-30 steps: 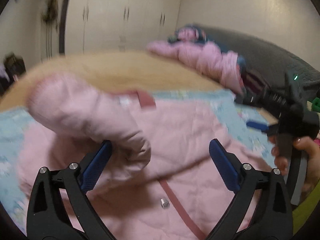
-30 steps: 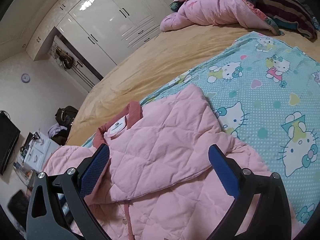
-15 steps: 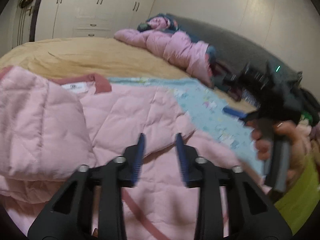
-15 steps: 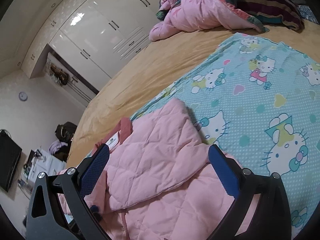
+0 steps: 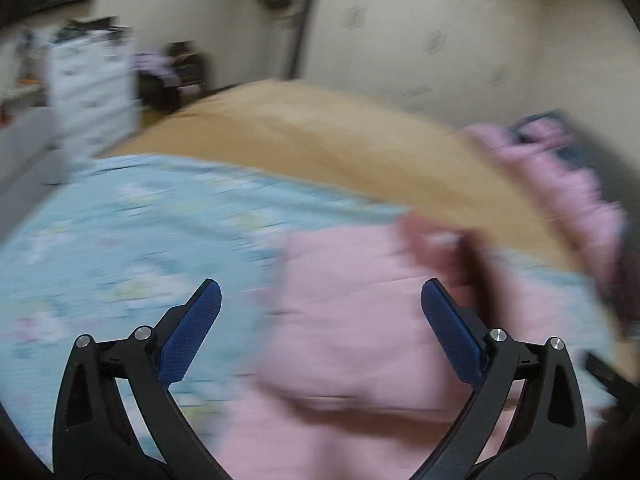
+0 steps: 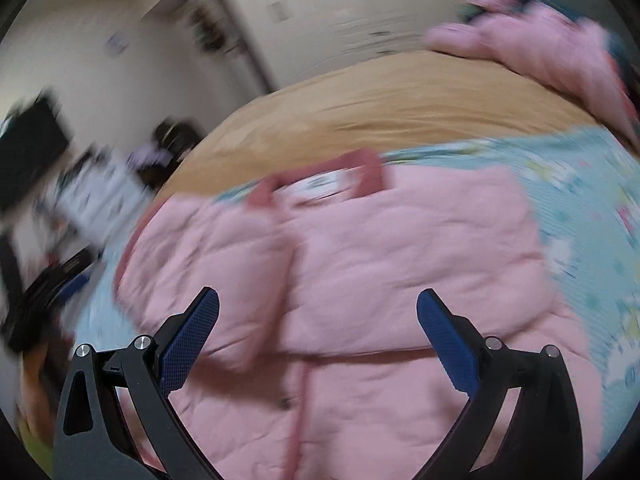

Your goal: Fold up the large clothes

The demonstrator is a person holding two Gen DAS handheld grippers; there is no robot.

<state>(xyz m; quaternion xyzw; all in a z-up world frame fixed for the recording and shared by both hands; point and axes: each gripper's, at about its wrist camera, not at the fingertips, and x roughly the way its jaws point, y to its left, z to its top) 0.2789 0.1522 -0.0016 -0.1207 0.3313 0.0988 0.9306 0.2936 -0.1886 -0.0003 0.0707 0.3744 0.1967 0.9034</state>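
Holding my left gripper [image 5: 320,304] and right gripper [image 6: 318,304] spread wide and empty, above the pink quilted jacket [image 6: 360,264], lying on the light blue printed sheet [image 5: 120,248], views blurred

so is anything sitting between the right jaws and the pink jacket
Nothing visible. The right gripper is open, and the pink quilted jacket lies directly beyond it on the cartoon-print sheet, with only air between. The view is motion-blurred, so small items could be missed.

Black plastic tongs [image 5: 320,304], textured blue pads [image 6: 190,338], silver screws.
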